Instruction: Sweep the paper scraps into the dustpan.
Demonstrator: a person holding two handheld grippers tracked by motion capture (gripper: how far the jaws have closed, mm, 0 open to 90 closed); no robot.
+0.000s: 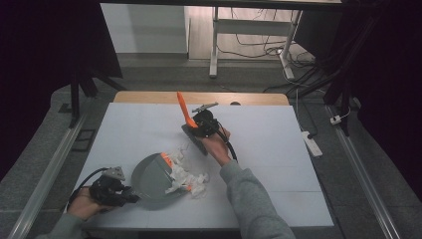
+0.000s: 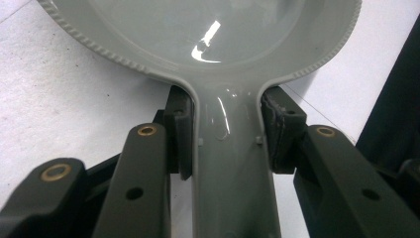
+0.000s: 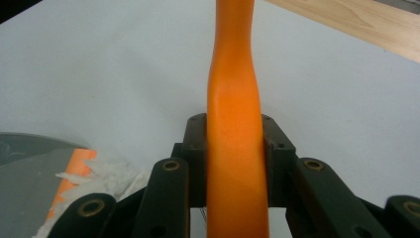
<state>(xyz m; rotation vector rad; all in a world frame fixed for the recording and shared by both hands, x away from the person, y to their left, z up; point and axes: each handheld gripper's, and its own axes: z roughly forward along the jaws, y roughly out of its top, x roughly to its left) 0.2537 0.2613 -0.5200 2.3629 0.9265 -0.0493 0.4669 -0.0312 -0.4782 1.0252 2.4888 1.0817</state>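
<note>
White desk (image 1: 278, 149), dark room; left hand-held gripper (image 1: 130, 197) clamps grey dustpan (image 1: 149, 181) handle; right hand-held gripper (image 1: 191, 121), beyond dustpan, clamps orange handle (image 1: 183, 108)

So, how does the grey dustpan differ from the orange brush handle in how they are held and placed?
The grey dustpan is wide and lies flat on the table, while the orange brush handle is narrow and points up, tilted. White scraps lie at the dustpan's edge; none are around the brush handle. The left gripper clamps the dustpan's handle, and the right gripper clamps the brush handle. Both are firmly gripped.
</note>
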